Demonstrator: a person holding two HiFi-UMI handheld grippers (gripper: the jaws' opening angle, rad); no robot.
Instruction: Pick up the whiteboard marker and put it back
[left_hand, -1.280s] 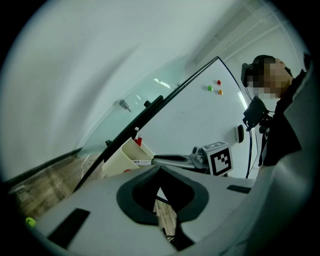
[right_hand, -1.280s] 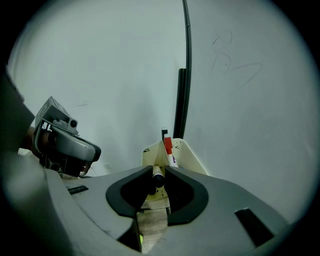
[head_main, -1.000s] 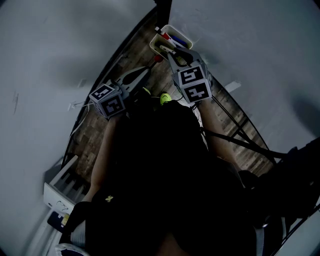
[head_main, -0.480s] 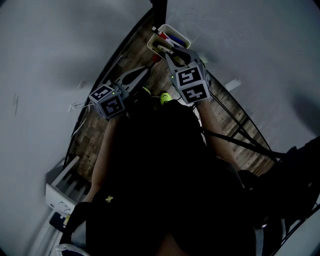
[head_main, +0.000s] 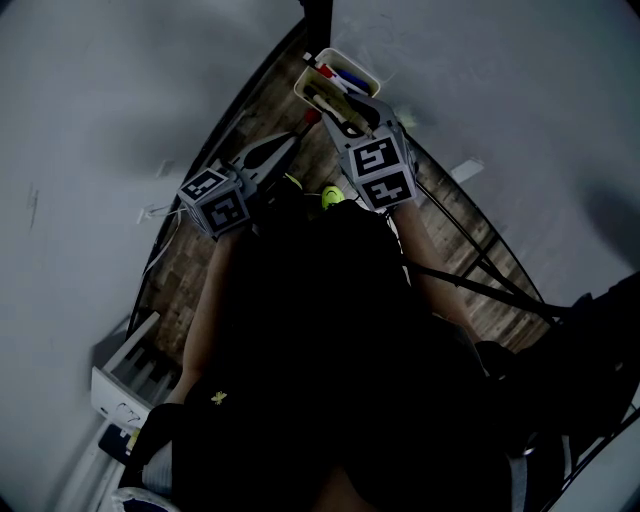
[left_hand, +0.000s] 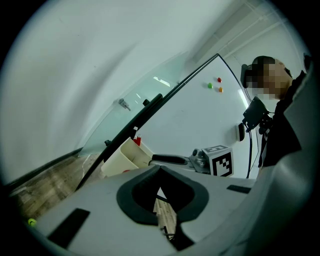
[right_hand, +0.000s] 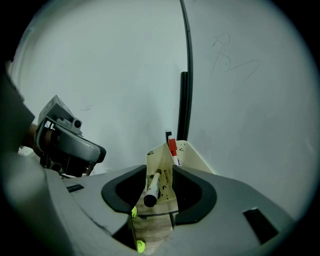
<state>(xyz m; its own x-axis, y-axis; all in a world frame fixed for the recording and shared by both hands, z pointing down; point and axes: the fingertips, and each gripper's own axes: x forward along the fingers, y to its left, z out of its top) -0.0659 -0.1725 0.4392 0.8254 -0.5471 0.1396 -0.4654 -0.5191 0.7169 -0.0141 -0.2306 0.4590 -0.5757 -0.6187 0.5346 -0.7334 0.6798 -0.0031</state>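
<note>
Cream tray against the whiteboard, whiteboard marker lying in it, between the jaws of the right gripper, which have just been opening, left gripper closed and empty.

Head view: high above, steeply down on the marker holder. Gripper views: close, both facing that holder.

Holds left gripper nearly level, jaws together and empty; tilts right gripper downward, jaws just opened wide, marker loose between them.
</note>
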